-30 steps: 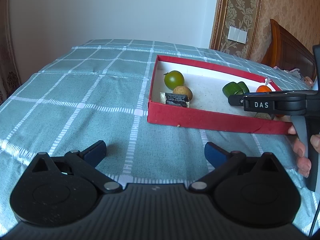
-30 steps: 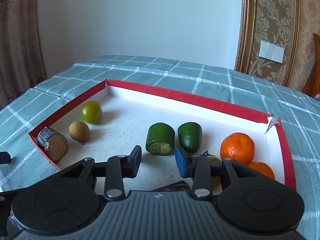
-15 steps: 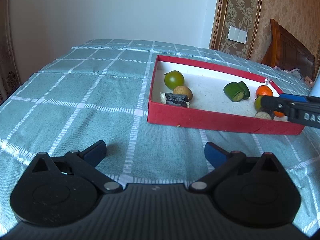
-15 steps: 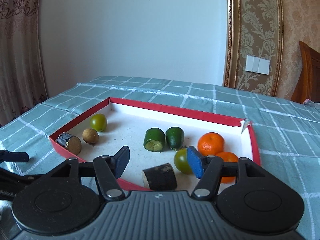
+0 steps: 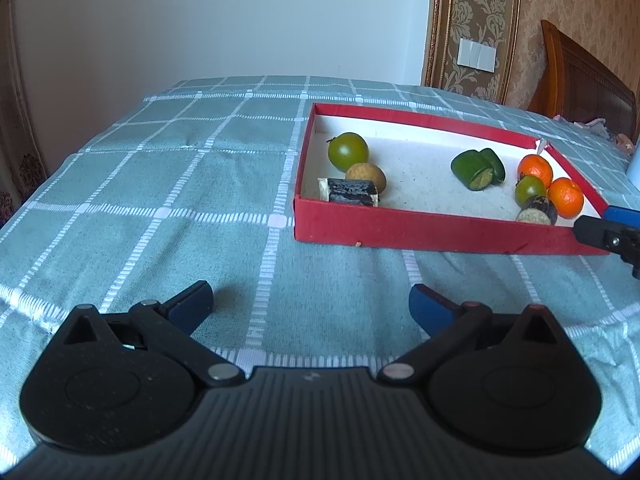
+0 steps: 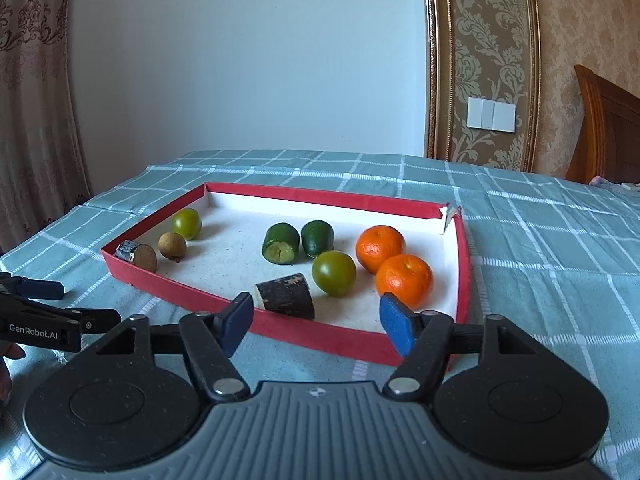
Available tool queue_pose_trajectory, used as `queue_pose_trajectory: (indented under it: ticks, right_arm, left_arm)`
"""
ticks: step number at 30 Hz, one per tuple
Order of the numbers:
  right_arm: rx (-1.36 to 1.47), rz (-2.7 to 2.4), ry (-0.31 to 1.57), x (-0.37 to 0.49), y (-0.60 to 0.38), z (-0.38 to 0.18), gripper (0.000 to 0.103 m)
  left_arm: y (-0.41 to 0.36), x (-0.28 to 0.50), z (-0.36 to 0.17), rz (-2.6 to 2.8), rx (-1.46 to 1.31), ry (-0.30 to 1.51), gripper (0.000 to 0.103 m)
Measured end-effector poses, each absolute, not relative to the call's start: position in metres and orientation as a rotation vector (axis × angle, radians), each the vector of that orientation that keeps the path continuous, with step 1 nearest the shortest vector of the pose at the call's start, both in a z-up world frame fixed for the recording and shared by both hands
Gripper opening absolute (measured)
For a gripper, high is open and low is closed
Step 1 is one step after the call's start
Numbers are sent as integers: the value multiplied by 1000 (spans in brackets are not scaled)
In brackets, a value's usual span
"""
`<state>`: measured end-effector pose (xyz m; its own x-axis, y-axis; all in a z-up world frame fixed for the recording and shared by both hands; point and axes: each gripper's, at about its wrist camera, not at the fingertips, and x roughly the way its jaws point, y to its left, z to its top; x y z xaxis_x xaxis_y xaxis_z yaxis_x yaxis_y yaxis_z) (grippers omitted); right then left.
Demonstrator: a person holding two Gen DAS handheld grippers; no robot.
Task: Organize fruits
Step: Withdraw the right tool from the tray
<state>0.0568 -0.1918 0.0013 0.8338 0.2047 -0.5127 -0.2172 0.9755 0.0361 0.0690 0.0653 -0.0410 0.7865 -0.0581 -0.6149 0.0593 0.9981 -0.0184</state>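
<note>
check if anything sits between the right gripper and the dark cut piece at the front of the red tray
Only the red tray's front wall. The right gripper, jaws opening and empty, sits just outside it; the dark cut piece lies right behind it.

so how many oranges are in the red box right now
2. One orange sits toward the far right corner of the red box; the other orange lies just in front of it, touching it, by the right wall. None seems hidden.

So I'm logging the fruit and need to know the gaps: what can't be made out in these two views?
- Right gripper, left wrist view: the picture edge cuts it off, only its tips show.
- Left gripper, right wrist view: the left edge crops its body.
- Dark stub, right wrist view: too little detail to name the fruit.
- Red box, right wrist view: the right gripper covers its near wall.
</note>
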Motion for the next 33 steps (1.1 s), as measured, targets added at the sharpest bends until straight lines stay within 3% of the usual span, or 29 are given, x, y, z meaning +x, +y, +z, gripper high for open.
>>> queue_pose_trajectory:
  ticks: [20, 24, 33]
  right_arm:
    - [-18, 236, 583, 43, -206, -9, 72]
    - [-12, 221, 611, 47, -209, -13, 73]
    - [14, 214, 641, 51, -213, -16, 75]
  left_arm:
    - [62, 64, -41, -49, 19, 666, 103]
    - [57, 40, -37, -126, -56, 619, 103]
    - [13, 18, -23, -246, 55, 518, 103]
